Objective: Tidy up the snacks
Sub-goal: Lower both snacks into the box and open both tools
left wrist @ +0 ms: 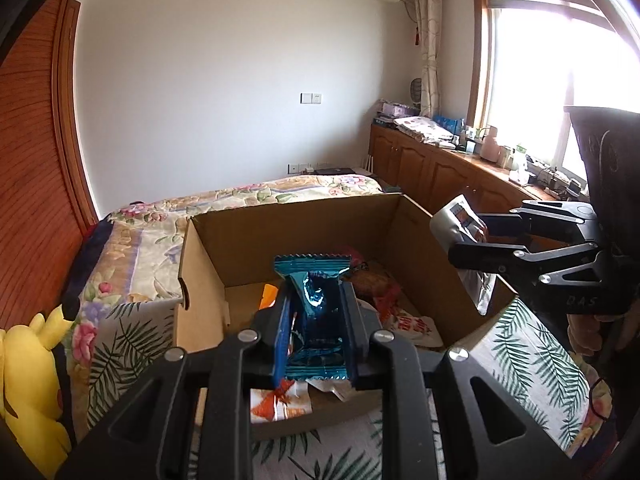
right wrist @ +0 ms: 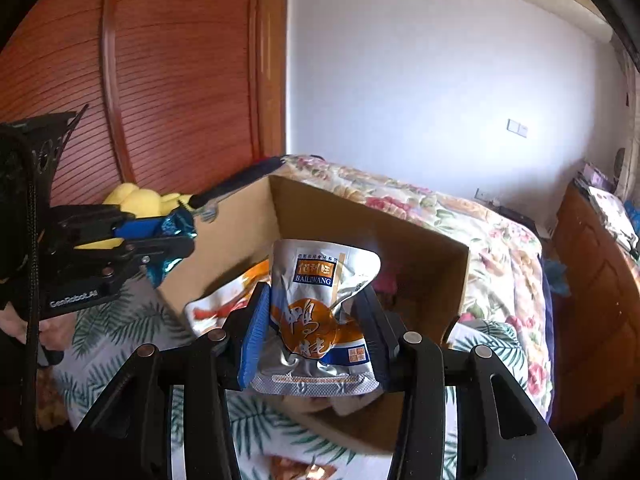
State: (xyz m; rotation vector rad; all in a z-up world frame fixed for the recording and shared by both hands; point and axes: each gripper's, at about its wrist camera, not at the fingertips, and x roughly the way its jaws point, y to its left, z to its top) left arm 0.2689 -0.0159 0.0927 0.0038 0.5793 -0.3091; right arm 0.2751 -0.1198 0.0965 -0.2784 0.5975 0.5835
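Note:
An open cardboard box (left wrist: 208, 252) sits on the bed with several snack packets (left wrist: 404, 320) inside. My left gripper (left wrist: 316, 312) is shut on a shiny blue snack packet (left wrist: 316, 292) and holds it above the box's near side; it also shows in the right wrist view (right wrist: 176, 236). My right gripper (right wrist: 316, 320) is shut on a silver and orange snack pouch (right wrist: 320, 308), above the box (right wrist: 440, 272). In the left wrist view that gripper (left wrist: 476, 236) holds the pouch (left wrist: 456, 224) over the box's right wall.
The box rests on a leaf-print sheet (left wrist: 532, 356) over a floral quilt (left wrist: 256, 196). A yellow plush toy (left wrist: 32, 368) lies left of the box. A wooden wardrobe (right wrist: 168, 72) stands behind, and a wooden cabinet (left wrist: 436, 168) with clutter runs under the window.

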